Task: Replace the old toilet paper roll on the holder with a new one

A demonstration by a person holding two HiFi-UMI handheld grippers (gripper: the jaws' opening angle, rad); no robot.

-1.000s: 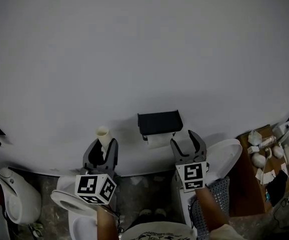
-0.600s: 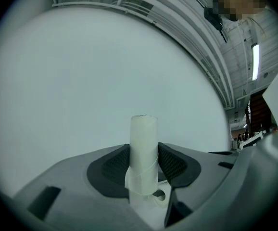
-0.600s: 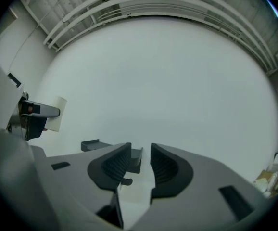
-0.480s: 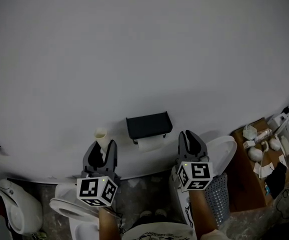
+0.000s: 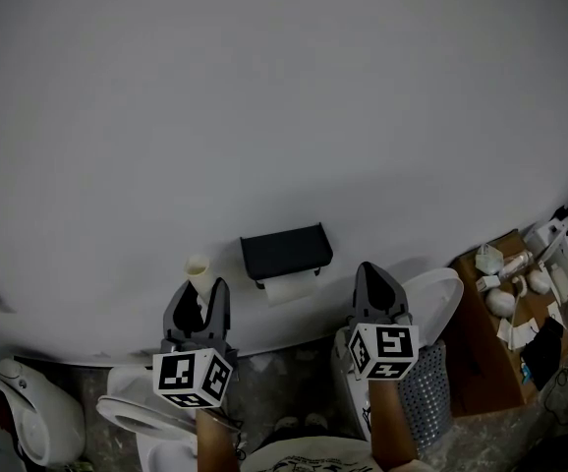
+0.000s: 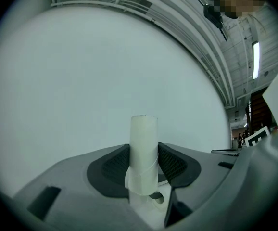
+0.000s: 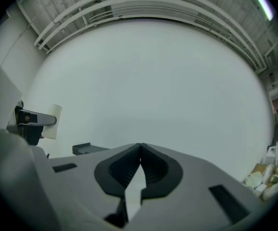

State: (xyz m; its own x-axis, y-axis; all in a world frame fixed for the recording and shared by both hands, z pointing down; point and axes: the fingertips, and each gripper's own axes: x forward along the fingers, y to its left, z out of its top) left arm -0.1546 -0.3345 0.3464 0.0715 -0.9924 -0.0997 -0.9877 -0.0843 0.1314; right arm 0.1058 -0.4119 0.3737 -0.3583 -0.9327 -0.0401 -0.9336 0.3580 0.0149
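A black toilet paper holder (image 5: 286, 252) hangs on the white wall, with a white paper roll (image 5: 290, 287) showing under its cover. My left gripper (image 5: 198, 310) is left of the holder, shut on an empty cardboard tube (image 5: 198, 273) that stands upright between the pads. The tube (image 6: 144, 154) fills the middle of the left gripper view. My right gripper (image 5: 376, 288) is right of the holder, level, shut with nothing between its jaws. In the right gripper view the shut right gripper (image 7: 140, 148) faces the wall, with the holder (image 7: 86, 148) to its left.
A white toilet bowl (image 5: 132, 401) stands below the left gripper and another white fixture (image 5: 27, 416) at far left. A raised white lid (image 5: 433, 301) and a mesh basket (image 5: 420, 391) are at right. Small white items lie on a brown board (image 5: 473, 334).
The right gripper's jaws closed on nothing and it drew away to the right of the holder's roll. The left gripper with the tube shifted a little toward the holder.
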